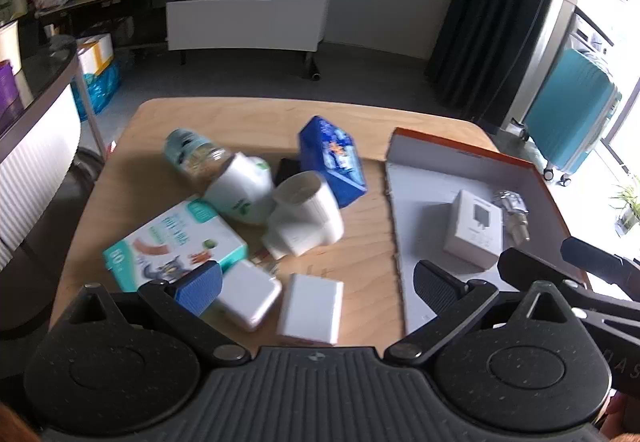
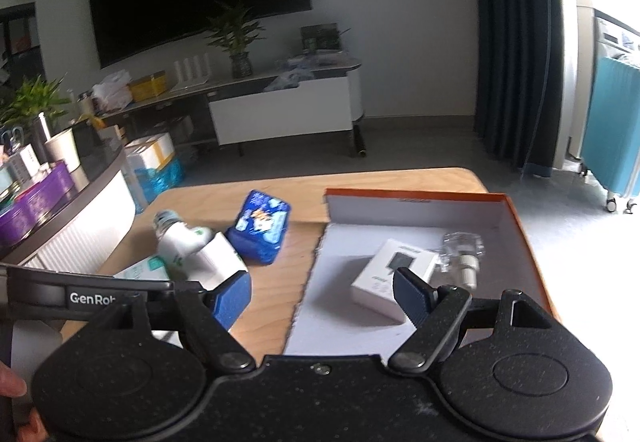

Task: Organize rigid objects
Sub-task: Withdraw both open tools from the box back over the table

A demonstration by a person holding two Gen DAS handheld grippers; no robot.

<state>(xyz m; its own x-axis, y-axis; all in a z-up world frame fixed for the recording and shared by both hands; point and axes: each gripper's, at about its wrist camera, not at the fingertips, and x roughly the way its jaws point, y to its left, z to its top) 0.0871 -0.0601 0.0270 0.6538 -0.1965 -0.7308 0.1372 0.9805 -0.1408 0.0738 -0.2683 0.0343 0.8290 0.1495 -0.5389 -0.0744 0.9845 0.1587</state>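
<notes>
Both hand-held grippers, left (image 1: 316, 284) and right (image 2: 322, 292), spread over wooden table (image 1: 224, 122) near TV stand (image 1: 244, 22).

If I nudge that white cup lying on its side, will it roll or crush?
The white cup lies on its side, so it would probably roll in an arc. It looks hollow and thin-walled, likely light and easy to dent. It leans against a white block, which may check it.

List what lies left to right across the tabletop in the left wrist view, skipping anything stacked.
Teal-edged cartoon box → blue carton → white adapter box → clear glass bottle, the last two inside the orange-rimmed tray.
</notes>
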